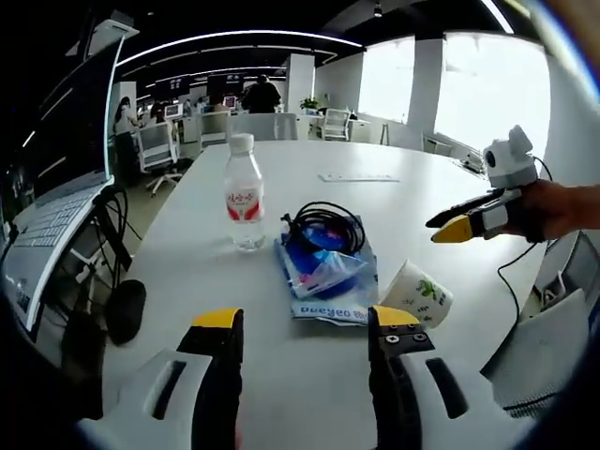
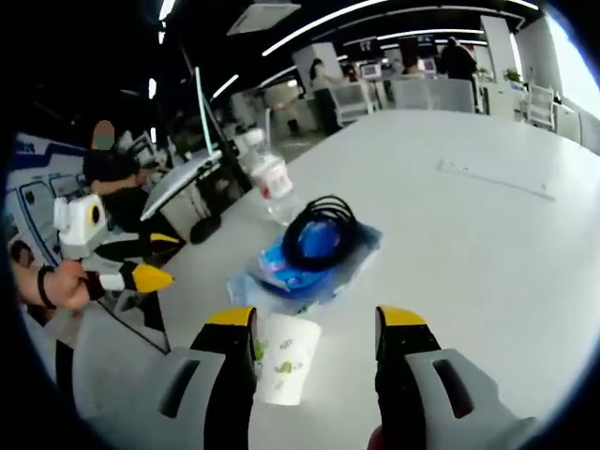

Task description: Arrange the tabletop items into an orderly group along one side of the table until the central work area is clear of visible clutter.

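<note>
Both grippers open (2 jaws apart); bottle, cable, cup between.

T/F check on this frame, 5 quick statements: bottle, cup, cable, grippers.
1. The water bottle stands upright with its cap on. True.
2. The paper cup stands upright. False: it lies on its side on the table.
3. The black cable is coiled on top of the blue packets. True.
4. The right gripper is shut on the cup. False: its jaws are open, and the cup lies between them, close to the left jaw; I cannot tell if it touches.
5. The left gripper holds the bottle. False: it is open with nothing in it, and the bottle stands well beyond its tips.
</note>
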`<state>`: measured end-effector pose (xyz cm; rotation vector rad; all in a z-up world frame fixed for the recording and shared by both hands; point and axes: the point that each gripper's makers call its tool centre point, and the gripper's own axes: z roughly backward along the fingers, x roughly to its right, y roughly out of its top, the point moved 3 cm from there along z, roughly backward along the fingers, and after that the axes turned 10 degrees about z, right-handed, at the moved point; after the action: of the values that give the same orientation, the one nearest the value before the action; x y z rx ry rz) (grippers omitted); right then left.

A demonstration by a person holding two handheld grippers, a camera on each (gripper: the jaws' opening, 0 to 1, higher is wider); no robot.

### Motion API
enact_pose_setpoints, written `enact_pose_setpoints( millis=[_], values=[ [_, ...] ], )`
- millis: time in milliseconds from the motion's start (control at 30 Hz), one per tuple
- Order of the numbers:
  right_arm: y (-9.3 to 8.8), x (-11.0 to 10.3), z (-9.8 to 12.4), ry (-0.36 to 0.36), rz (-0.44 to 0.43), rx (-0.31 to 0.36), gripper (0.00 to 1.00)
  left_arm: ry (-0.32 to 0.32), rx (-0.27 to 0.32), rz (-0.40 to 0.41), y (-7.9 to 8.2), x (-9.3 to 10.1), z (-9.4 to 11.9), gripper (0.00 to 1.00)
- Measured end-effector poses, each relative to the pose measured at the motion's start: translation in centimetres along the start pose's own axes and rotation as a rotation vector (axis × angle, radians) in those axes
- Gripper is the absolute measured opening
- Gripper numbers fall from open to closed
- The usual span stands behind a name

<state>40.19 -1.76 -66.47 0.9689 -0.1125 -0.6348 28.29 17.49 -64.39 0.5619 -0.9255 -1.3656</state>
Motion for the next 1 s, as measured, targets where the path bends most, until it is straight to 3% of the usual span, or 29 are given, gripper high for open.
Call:
enact_pose_setpoints(
  millis=[433,1000],
  values=[
    [1.8,0.5,-4.6,0.021,-0.067,0.003,0.46,-0.005,0.006,-0.006,0.3,0.4,0.4,0.54],
    [2.3,2.1,-9.3,0.002,-0.179,-0.005,0.41,0.011,0.001,0.011,0.5,0.3,1.1,0.53]
  ],
)
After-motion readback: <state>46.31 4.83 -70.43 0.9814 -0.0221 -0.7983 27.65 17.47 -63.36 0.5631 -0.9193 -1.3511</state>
